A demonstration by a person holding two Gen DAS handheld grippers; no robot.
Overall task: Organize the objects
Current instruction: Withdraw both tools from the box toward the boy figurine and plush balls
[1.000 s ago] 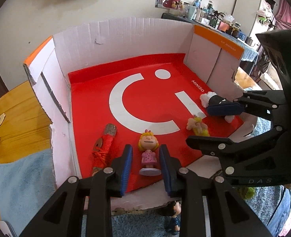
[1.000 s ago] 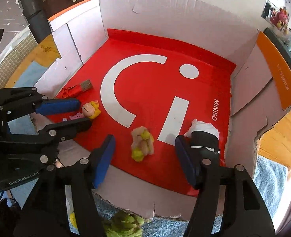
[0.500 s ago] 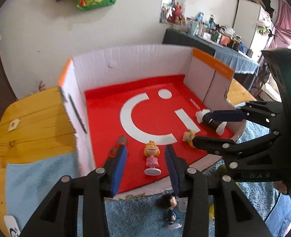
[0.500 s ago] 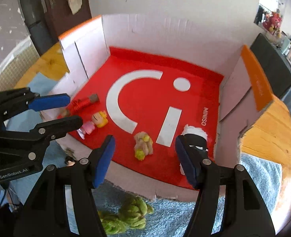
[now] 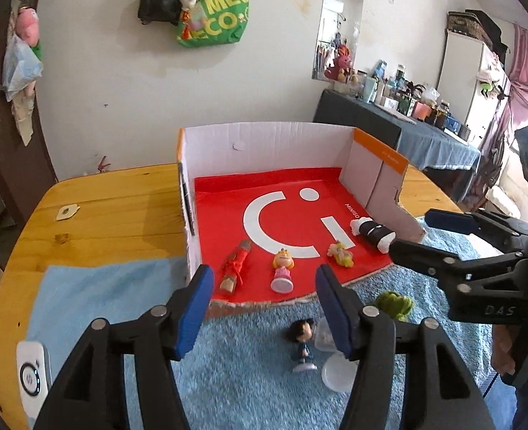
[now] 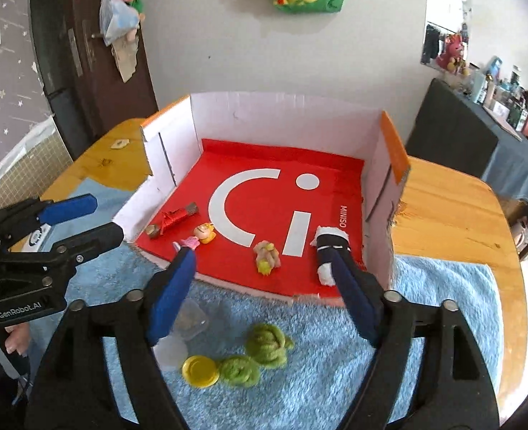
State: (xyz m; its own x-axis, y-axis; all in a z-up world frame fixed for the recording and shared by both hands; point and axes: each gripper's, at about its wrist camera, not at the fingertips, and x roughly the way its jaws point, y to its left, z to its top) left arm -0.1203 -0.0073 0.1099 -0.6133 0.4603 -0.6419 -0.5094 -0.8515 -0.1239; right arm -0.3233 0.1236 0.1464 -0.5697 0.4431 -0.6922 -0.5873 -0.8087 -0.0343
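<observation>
A: Four small toys are lying along the front edge of the white cardboard box with the red floor (image 5: 264,150) — sorted already?
B: Seemingly. At six o'clock, the dark-haired boy figurine (image 5: 302,344) is waiting on the blue fluffy rug (image 6: 425,304); left gripper (image 5: 264,308) and right gripper (image 6: 264,286) are both hovering agape, empty.

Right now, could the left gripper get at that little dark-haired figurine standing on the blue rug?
Probably yes: the left gripper is open, the dark-haired figurine stands just below it, outside the box; only a clear cup crowds it.
</observation>
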